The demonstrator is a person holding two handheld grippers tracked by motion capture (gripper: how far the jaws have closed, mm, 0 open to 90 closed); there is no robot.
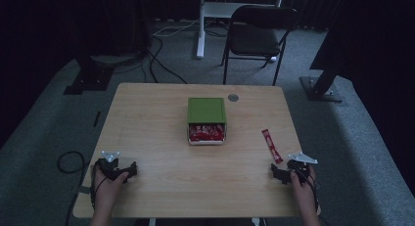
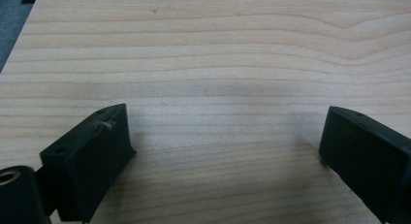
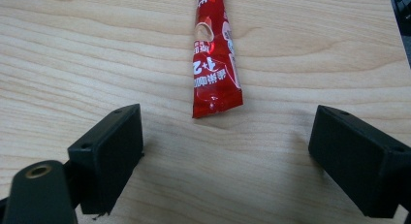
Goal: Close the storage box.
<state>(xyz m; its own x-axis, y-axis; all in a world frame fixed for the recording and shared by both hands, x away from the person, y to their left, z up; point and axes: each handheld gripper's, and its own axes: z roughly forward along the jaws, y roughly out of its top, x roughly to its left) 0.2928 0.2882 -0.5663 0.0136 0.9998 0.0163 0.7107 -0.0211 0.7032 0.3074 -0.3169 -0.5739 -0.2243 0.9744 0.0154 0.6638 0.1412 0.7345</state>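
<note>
A long, narrow red foil sachet (image 1: 271,146) is seen lying flat on the light wooden table (image 1: 161,138), near the right edge and just ahead of the right gripper (image 1: 280,174). In the high view its long axis is seen to run from the far end, tilted slightly toward the table's middle, to the near end, which points at the right gripper. In the right gripper view the sachet (image 3: 214,64) is shown close up: white printed characters and a "+2" mark can be read, and its crimped near end lies just ahead of the gap between the widely spread jaws of the right gripper (image 3: 225,151), untouched by either.

A green-lidded box (image 1: 207,119) is shown at the table's centre in the high view, with red packets visible in its open front. The left gripper (image 1: 119,169) is held at the near left corner, well apart from the sachet. In the left gripper view the left gripper (image 2: 225,146) is seen with jaws spread wide over bare wood, with nothing between them.
</note>
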